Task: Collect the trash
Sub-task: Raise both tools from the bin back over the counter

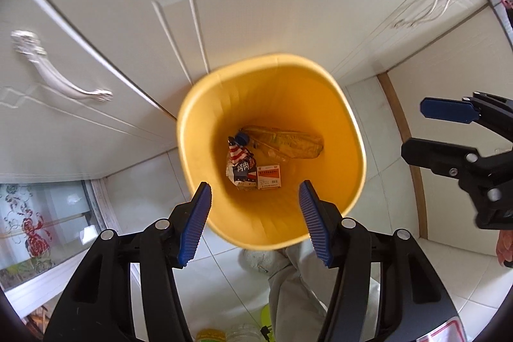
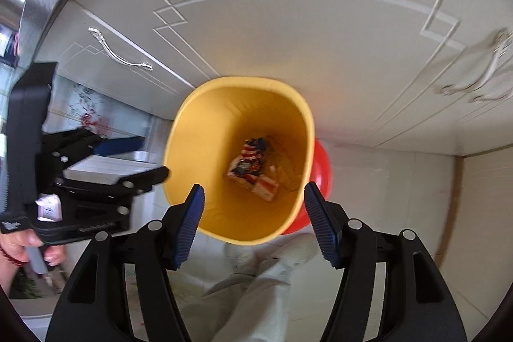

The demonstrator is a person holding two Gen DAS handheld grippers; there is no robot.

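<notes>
A yellow trash bin [image 1: 198, 130] stands on the tiled floor by white cabinets; it also shows in the right wrist view [image 2: 192, 130]. At its bottom lie a striped snack wrapper [image 1: 239, 164], a small red-and-white box [image 1: 268, 177] and a clear plastic bottle [image 1: 285, 141] with a blue cap. The wrapper [image 2: 251, 161] and box [image 2: 266, 187] show in the right wrist view too. My left gripper [image 1: 255, 220] is open and empty above the bin's near rim. My right gripper [image 2: 255, 221] is open and empty above the bin; it also appears at the right of the left wrist view [image 1: 416, 130].
White cabinet doors [image 1: 256, 5] with silver handles [image 1: 57, 76] stand behind the bin. A red object [image 2: 322, 178] sits behind the bin's right side. The person's light trousers [image 2: 256, 287] and shoes are below. White floor tiles [image 1: 449, 278] surround the bin.
</notes>
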